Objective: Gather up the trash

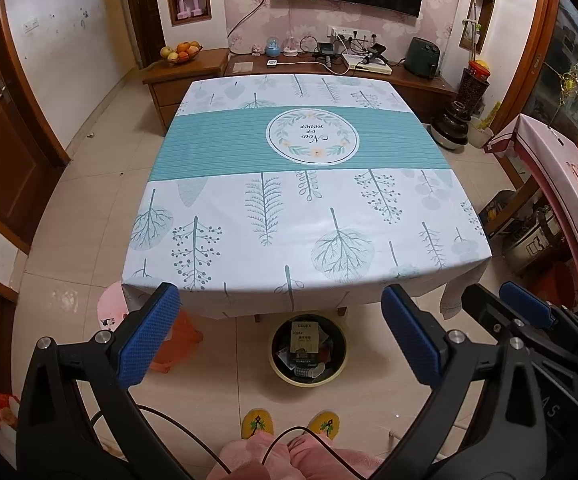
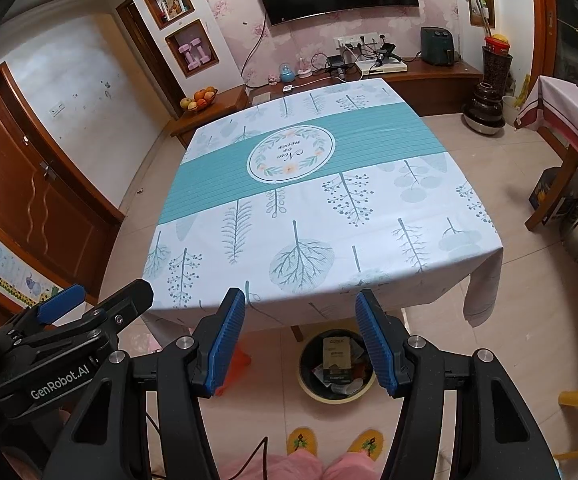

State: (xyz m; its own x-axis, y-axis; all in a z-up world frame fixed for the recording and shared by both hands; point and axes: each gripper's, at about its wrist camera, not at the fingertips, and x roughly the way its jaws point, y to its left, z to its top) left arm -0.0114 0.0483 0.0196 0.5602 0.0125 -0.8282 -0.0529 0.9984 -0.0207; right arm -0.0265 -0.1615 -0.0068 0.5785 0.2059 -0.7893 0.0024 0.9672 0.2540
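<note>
Below, on the tiled floor just past the near edge of the worktop [image 1: 309,208], stands a round bin [image 1: 308,350] with a pale rim. Inside it lies the trash [image 1: 304,344]: a dark carton with light lettering, a crumpled paper cup and a few smaller scraps that are too small to tell apart. The bin sits partly under the overhang of the cloth [image 2: 329,216], which is white with teal leaf prints, a teal band and a round wreath emblem.

The left claw [image 1: 285,336] is held above the floor in front of the worktop, its blue pads spread wide with nothing between them; in its view the bin shows in the gap between the pads. The right claw [image 2: 301,340] hangs just beside it, also parted and holding nothing, with the bin seen between its pads and partly hidden by the right one. Each claw shows at the edge of the other's view.

An orange stool [image 1: 177,340] stands under the worktop's left corner, behind the left pad. Two yellow slippers [image 2: 333,444] and pink trouser legs [image 1: 289,456] show at the bottom of both views.
</note>
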